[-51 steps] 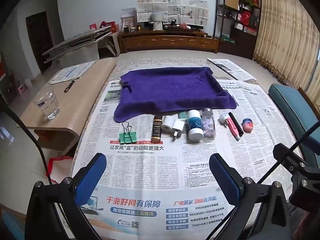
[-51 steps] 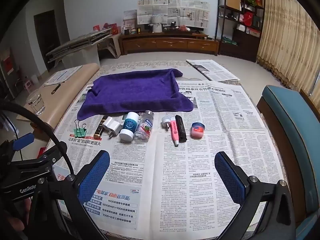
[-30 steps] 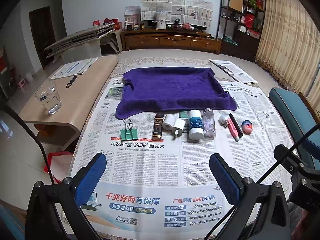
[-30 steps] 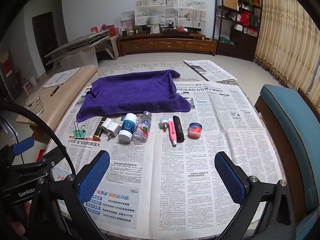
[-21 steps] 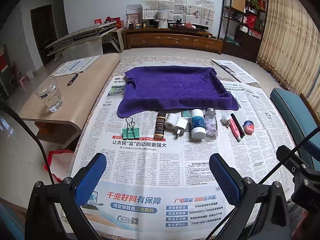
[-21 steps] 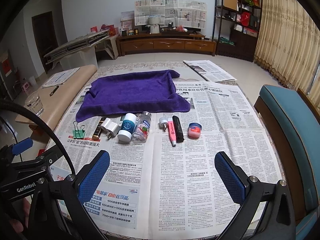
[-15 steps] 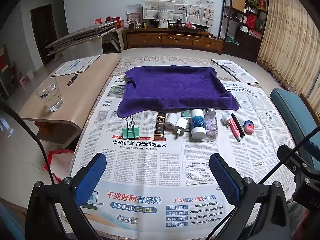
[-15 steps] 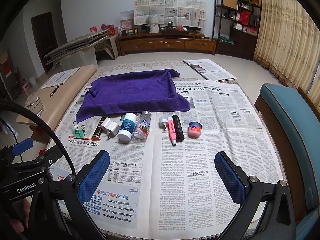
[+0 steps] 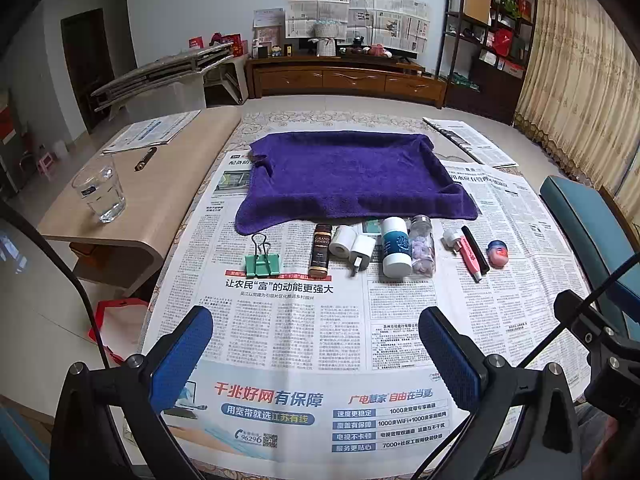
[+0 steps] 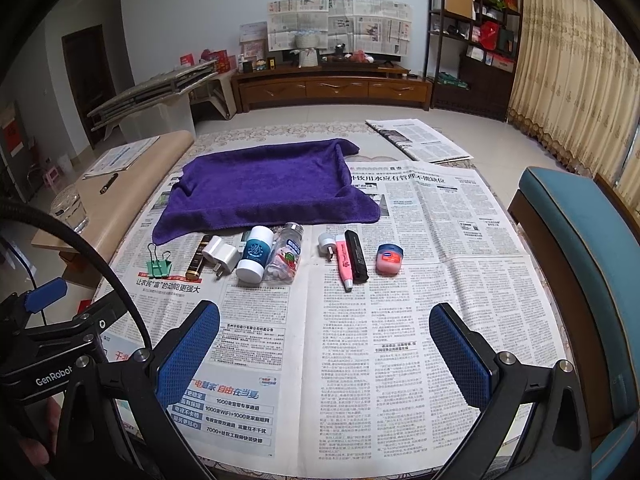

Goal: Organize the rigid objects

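Note:
A row of small objects lies on the newspaper-covered table in front of a purple towel (image 9: 352, 176): a green binder clip (image 9: 262, 262), a brown tube (image 9: 321, 250), a white charger plug (image 9: 362, 252), a white-capped teal bottle (image 9: 396, 250), a clear pill bottle (image 9: 423, 250), a pink pen (image 9: 470, 258), a black stick (image 10: 356, 256) and a small pink jar (image 9: 497, 253). The towel also shows in the right wrist view (image 10: 264, 184). My left gripper (image 9: 316, 344) is open and empty, well short of the row. My right gripper (image 10: 324, 340) is open and empty, near the pen.
A low wooden side table (image 9: 168, 184) at the left holds a glass of water (image 9: 99, 194), a pen and papers. A teal chair (image 10: 580, 240) stands at the right. A red bag (image 9: 118, 320) lies on the floor at the left.
Both grippers have stayed open and drifted only slightly; the objects and towel have not moved.

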